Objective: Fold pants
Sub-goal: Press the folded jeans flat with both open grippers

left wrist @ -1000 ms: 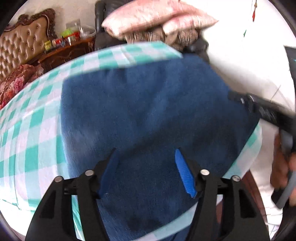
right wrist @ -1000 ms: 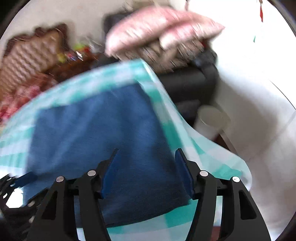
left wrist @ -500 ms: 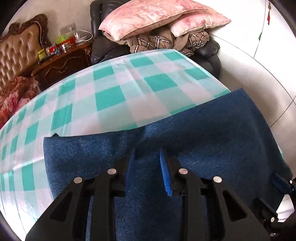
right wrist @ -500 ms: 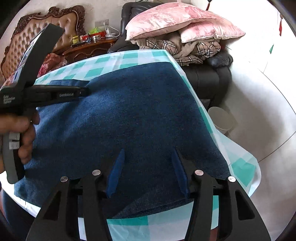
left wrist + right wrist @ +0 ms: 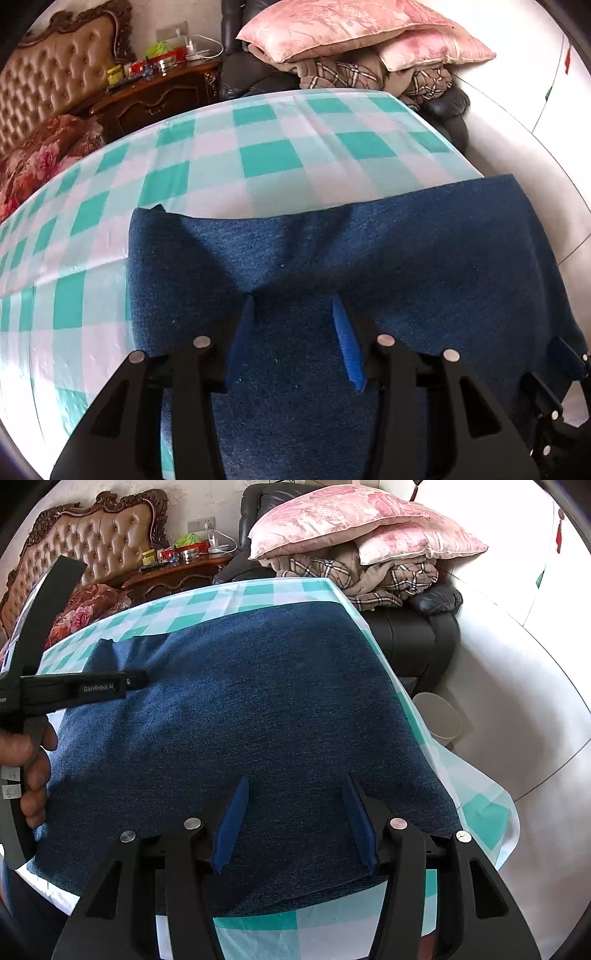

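Note:
The dark blue pants (image 5: 369, 258) lie folded into a broad rectangle on the green-and-white checked table (image 5: 258, 158). My left gripper (image 5: 293, 306) hovers over their near part, jaws open, with nothing between the blue pads. In the right wrist view the pants (image 5: 240, 709) cover the table's right end, reaching its near edge. My right gripper (image 5: 295, 786) is open above their near right part. The left gripper's body (image 5: 74, 686) and the hand holding it show at the left of that view.
A dark sofa (image 5: 424, 627) piled with pink pillows (image 5: 351, 520) and plaid bedding stands beyond the table. A wooden cabinet (image 5: 155, 99) with small items and a tufted headboard (image 5: 96, 550) are at the back left. A white bin (image 5: 439, 716) stands on the floor right.
Both grippers have pulled back toward the near side of the pants. The left jaws narrowed half a second ago and have opened wider again. The pants lie flat as before.

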Demonstrator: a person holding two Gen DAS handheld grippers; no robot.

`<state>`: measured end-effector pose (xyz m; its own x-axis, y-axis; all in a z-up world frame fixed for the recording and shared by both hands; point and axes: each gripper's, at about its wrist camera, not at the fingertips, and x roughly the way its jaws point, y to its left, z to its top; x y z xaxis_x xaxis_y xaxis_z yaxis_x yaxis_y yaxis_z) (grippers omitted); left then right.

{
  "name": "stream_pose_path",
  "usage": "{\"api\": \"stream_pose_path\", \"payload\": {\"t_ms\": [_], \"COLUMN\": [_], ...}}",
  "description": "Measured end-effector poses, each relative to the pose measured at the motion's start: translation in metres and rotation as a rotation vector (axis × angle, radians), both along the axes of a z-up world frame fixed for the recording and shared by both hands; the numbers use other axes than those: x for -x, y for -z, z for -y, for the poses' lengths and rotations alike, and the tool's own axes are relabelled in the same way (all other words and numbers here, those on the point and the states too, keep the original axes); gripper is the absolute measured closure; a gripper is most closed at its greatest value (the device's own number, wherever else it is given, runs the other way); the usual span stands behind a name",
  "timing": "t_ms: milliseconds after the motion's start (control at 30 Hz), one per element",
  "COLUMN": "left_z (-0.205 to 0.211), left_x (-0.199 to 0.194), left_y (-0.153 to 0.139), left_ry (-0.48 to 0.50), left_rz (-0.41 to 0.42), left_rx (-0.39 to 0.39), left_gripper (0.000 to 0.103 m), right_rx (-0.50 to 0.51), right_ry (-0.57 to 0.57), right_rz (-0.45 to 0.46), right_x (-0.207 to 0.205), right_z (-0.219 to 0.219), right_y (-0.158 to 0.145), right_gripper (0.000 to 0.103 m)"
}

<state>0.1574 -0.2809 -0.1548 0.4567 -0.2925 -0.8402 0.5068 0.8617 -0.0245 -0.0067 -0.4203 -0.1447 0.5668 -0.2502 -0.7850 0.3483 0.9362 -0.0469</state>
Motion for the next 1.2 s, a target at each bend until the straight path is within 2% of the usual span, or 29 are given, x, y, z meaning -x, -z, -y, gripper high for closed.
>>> {"api": "stream_pose_path", "payload": {"t_ms": [67, 133, 167, 300, 400, 467, 600, 733, 867, 933, 1033, 1100, 1200], "left_z": [-0.001, -0.006, -0.006, -0.014, -0.017, -0.017, -0.011, -0.02, -0.033, -0.04, -0.045, -0.05, -0.054], "left_x": [0.0, 0.008, 0.012, 0.047, 0.066, 0.071, 0.08, 0.086, 0.108, 0.12, 0.136, 0.146, 0.157], "left_y": [-0.004, -0.014, -0.017, -0.03, -0.021, -0.011, -0.003, -0.011, -0.03, -0.041, -0.053, -0.061, -0.069], "left_ry": [-0.001, 0.006, 0.011, 0.041, 0.05, 0.051, 0.056, 0.06, 0.061, 0.058, 0.062, 0.068, 0.063], "left_rz": [-0.006, 0.001, 0.007, 0.036, 0.006, -0.031, -0.01, -0.041, 0.007, 0.044, 0.084, 0.083, 0.069], "left_rx": [0.002, 0.04, 0.045, 0.065, 0.057, 0.044, -0.021, 0.024, 0.031, 0.032, 0.005, 0.025, 0.053], "left_gripper": [0.056, 0.048, 0.046, 0.037, 0.037, 0.031, 0.023, 0.015, 0.009, 0.002, 0.002, 0.002, 0.002], "right_rx": [-0.003, -0.003, -0.003, -0.003, 0.004, 0.005, 0.016, 0.014, 0.012, 0.018, 0.033, 0.046, 0.084], "right_ry": [0.001, 0.002, 0.003, 0.008, 0.009, 0.01, 0.012, 0.015, 0.013, 0.011, 0.04, 0.065, 0.123], "right_rz": [-0.001, 0.0, 0.0, -0.001, -0.003, -0.003, 0.0, -0.001, -0.003, -0.006, -0.017, -0.022, -0.027], "right_x": [0.0, 0.0, 0.0, -0.001, -0.001, -0.001, -0.001, 0.0, 0.0, 0.0, 0.005, 0.012, 0.03], "right_z": [0.001, 0.001, 0.001, 0.0, -0.002, -0.002, -0.004, -0.004, -0.003, -0.003, -0.001, 0.0, 0.001], "right_y": [0.0, 0.0, 0.0, 0.0, 0.0, 0.0, 0.0, 0.0, 0.0, -0.001, -0.007, -0.012, -0.026], "right_gripper": [0.052, 0.052, 0.052, 0.052, 0.052, 0.052, 0.052, 0.052, 0.052, 0.051, 0.051, 0.05, 0.039]}}
